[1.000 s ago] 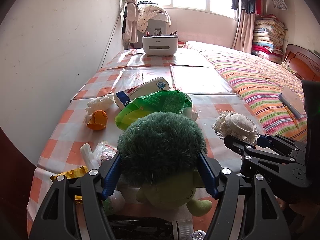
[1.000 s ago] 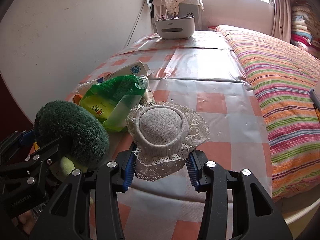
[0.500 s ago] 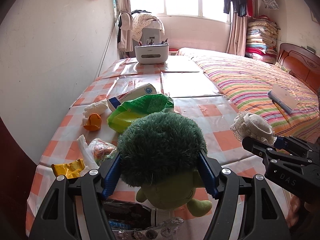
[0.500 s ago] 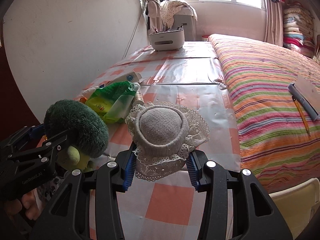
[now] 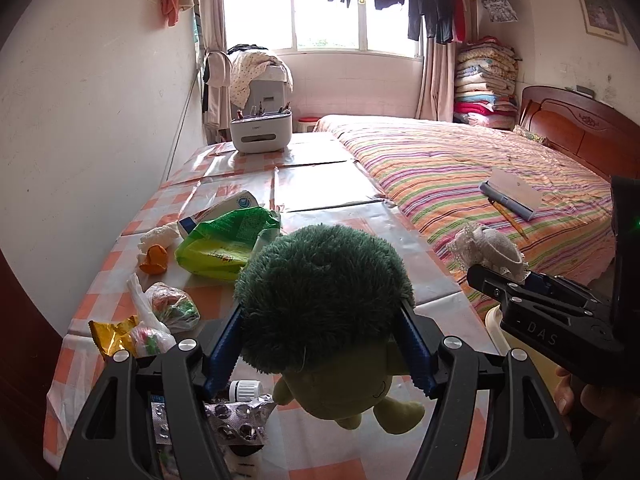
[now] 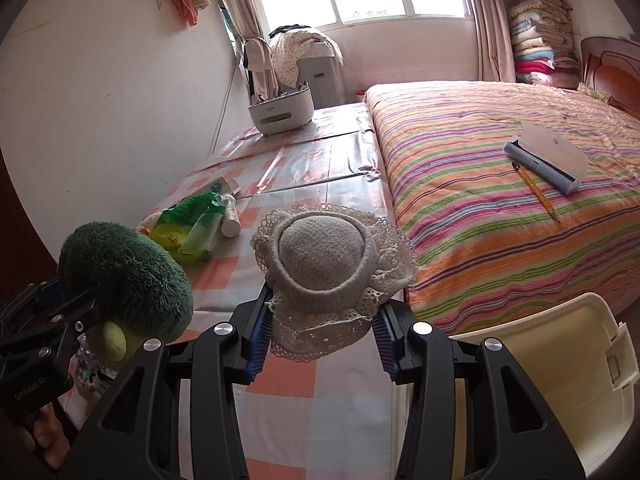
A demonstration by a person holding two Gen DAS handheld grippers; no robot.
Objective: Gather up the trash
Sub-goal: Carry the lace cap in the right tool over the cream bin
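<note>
The left gripper [image 5: 322, 354] hugs the broccoli plush toy [image 5: 324, 300]. The right gripper [image 6: 322, 334] pinches the lace hat [image 6: 326, 262]. The cream bin [image 6: 568, 380] waits at four o'clock. Carry both over its opening before letting go, nice and slow.

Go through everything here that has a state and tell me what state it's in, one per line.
Left tool: shut on broccoli plush.
Broccoli plush: held off the table.
Right tool: shut on lace hat.
Lace hat: held, crown forward.
Green bag: lying crumpled on table.
Cream bin: open.
</note>
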